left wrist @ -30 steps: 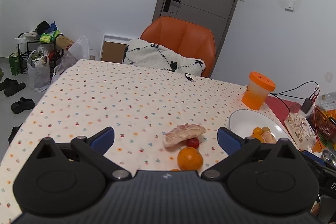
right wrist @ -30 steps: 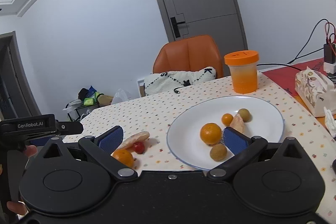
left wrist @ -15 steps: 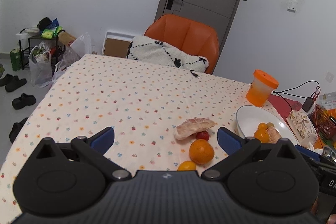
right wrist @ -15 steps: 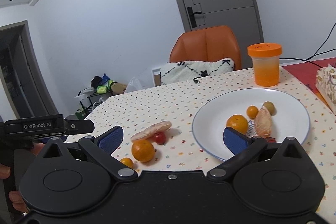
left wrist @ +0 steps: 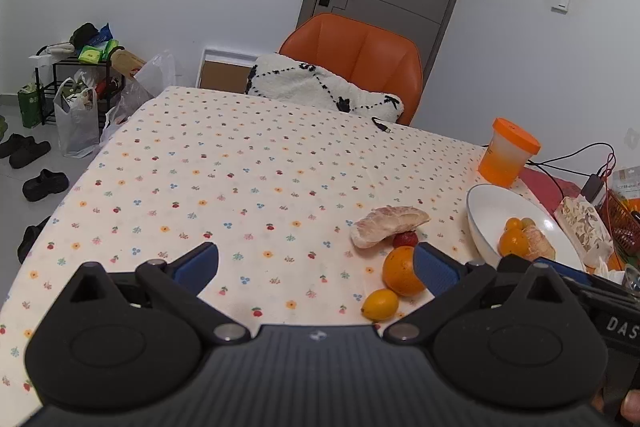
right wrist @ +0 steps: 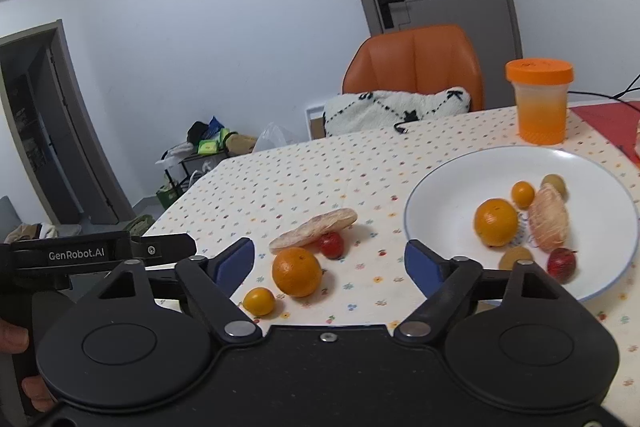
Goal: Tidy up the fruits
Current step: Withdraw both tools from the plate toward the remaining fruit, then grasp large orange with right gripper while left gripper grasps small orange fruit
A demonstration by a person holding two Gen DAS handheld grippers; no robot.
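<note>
On the dotted tablecloth lie a pomelo segment (right wrist: 313, 230), a small red fruit (right wrist: 332, 245) tucked under it, an orange (right wrist: 297, 271) and a small kumquat (right wrist: 259, 301). The white plate (right wrist: 452, 183) to their right holds another orange (right wrist: 496, 222), a peeled segment (right wrist: 548, 223), a red fruit (right wrist: 561, 263) and several small round fruits. My right gripper (right wrist: 330, 263) is open just behind the loose orange, empty. My left gripper (left wrist: 316, 265) is open too, holding nothing; the loose fruits (left wrist: 400, 271) lie by its right finger.
An orange-lidded jar (right wrist: 540, 99) stands behind the plate. An orange chair (left wrist: 356, 55) with a white cushion (left wrist: 320, 89) is at the table's far side. A cable (left wrist: 382, 126), a tissue pack (left wrist: 584, 227) and a charger sit at the right edge. Bags and shoes are on the floor, left.
Both grippers have drawn back and shifted left; the loose fruits now sit between the right gripper's fingers, and the kumquat has come into view. Both stay open and empty.
</note>
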